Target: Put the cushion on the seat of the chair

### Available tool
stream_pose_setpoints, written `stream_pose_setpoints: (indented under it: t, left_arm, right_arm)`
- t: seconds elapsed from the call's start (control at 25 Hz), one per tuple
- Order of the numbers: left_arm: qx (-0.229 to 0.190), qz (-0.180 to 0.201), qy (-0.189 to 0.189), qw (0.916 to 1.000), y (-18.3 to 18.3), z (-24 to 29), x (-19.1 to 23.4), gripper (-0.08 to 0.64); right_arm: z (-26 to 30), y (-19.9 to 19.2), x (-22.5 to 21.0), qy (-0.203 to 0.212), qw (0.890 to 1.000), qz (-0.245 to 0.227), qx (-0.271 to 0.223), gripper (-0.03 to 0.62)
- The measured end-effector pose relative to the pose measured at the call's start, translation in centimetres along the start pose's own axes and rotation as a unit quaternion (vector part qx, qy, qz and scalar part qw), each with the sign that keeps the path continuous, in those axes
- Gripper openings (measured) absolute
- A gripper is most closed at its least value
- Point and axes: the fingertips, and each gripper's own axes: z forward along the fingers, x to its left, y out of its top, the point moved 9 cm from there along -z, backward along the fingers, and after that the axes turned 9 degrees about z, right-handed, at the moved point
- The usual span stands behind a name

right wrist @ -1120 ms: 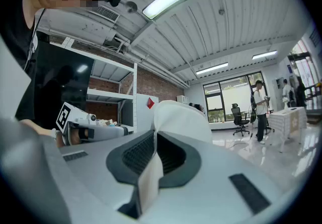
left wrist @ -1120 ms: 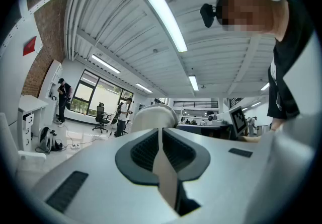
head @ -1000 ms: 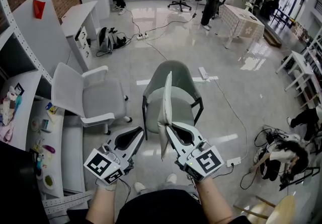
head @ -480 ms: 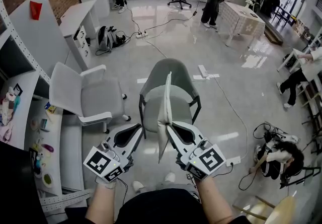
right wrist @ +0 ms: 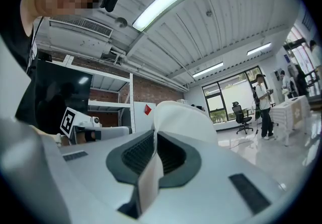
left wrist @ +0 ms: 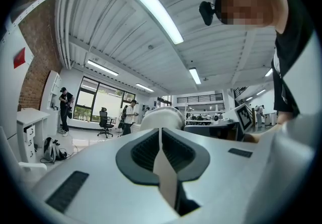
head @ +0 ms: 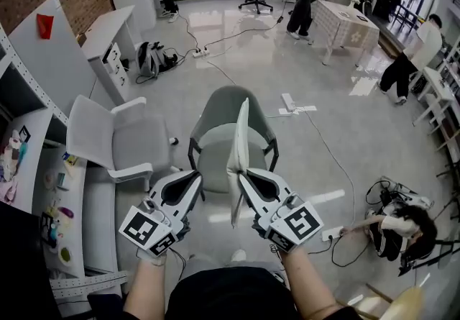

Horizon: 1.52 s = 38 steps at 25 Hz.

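Observation:
The cream cushion [head: 239,140] hangs upright and edge-on between my two grippers, in front of the grey-green chair [head: 231,106] and above its seat [head: 213,162]. My left gripper [head: 195,180] is shut on a strip of the cushion's [left wrist: 162,116] fabric, which shows between its jaws [left wrist: 162,143]. My right gripper [head: 245,179] is shut on the cushion [right wrist: 184,117] as well, fabric pinched in its jaws [right wrist: 153,148]. Both grippers point level towards the chair.
A light grey armchair [head: 115,140] stands left of the chair. White shelving [head: 39,167] with small items runs along the left. Cables and a power strip [head: 332,232] lie on the floor at the right, near a crouching person [head: 402,219]. More people stand far back.
Both grippers have carried the cushion forward towards the grey-green chair, which now sits nearer in the head view. A person has walked in at the far right.

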Motion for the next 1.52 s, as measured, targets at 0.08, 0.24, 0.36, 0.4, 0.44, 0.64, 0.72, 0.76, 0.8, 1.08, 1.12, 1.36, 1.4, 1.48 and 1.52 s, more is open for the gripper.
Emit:
stream_pose_setpoints:
  t: [0.08, 0.24, 0.36, 0.4, 0.44, 0.64, 0.72, 0.76, 0.8, 1.08, 1.12, 1.36, 1.4, 1.48, 1.52]
  left_arm:
    - [0.001, -0.003, 0.002, 1.0, 0.0, 0.8, -0.4, 0.029]
    - [0.001, -0.007, -0.004, 1.0, -0.5, 2.4, -0.4, 0.029]
    - [-0.001, -0.011, -0.01, 0.9999, -1.1, 3.6, 0.3, 0.029]
    - [-0.001, -0.014, -0.012, 0.9998, -1.4, 4.0, 0.7, 0.029]
    - [-0.001, -0.016, -0.015, 0.9998, -1.7, 4.3, 1.1, 0.029]
    - [-0.006, -0.026, -0.028, 0.9992, -2.7, 6.3, 4.6, 0.029]
    - [-0.007, -0.032, -0.036, 0.9988, -3.1, 7.3, 6.5, 0.029]
    - [-0.005, -0.036, -0.041, 0.9985, -3.3, 7.9, 7.4, 0.029]
    - [-0.003, -0.04, -0.045, 0.9982, -3.6, 8.4, 8.4, 0.029]
    - [0.009, -0.06, -0.075, 0.9954, -4.9, 11.6, 15.4, 0.029]
    - [0.01, -0.061, -0.079, 0.9949, -5.1, 12.0, 16.3, 0.029]
    - [0.018, -0.072, -0.123, 0.9896, -6.7, 14.1, 21.1, 0.029]
    - [0.019, -0.073, -0.131, 0.9885, -6.9, 14.4, 21.7, 0.029]
    - [0.022, -0.077, -0.146, 0.986, -7.3, 15.0, 22.8, 0.029]
    - [0.024, -0.079, -0.153, 0.9848, -7.5, 15.2, 23.3, 0.029]
  right_arm:
    - [-0.5, 0.5, -1.0, -0.007, 1.0, 0.007, -0.008, 0.029]
    - [-1.1, 0.6, -2.9, -0.016, 1.0, 0.007, -0.007, 0.029]
    - [-0.6, 0.8, -4.1, -0.027, 0.999, 0.011, -0.014, 0.029]
    - [-0.4, 0.7, -4.5, -0.029, 0.999, 0.012, -0.015, 0.029]
    - [-0.1, 0.6, -4.9, -0.03, 0.999, 0.013, -0.016, 0.029]
    - [2.6, 0.3, -7.3, -0.056, 0.998, 0.011, -0.002, 0.029]
    - [4.2, 0.4, -8.2, -0.065, 0.998, 0.012, 0.001, 0.029]
    - [5.0, 0.5, -8.7, -0.069, 0.998, 0.014, 0.001, 0.029]
    - [5.9, 0.5, -9.1, -0.072, 0.997, 0.016, 0.0, 0.029]
    - [11.6, 0.4, -12.0, -0.105, 0.994, 0.033, 0.005, 0.028]
    - [12.3, 0.2, -12.3, -0.112, 0.993, 0.035, 0.008, 0.029]
    - [15.9, -0.5, -14.0, -0.15, 0.988, 0.039, 0.01, 0.029]
    - [16.4, -0.7, -14.2, -0.155, 0.987, 0.038, 0.012, 0.029]
    - [17.0, -0.8, -14.7, -0.17, 0.985, 0.037, 0.017, 0.029]
    - [17.2, -0.9, -14.9, -0.179, 0.983, 0.037, 0.019, 0.029]
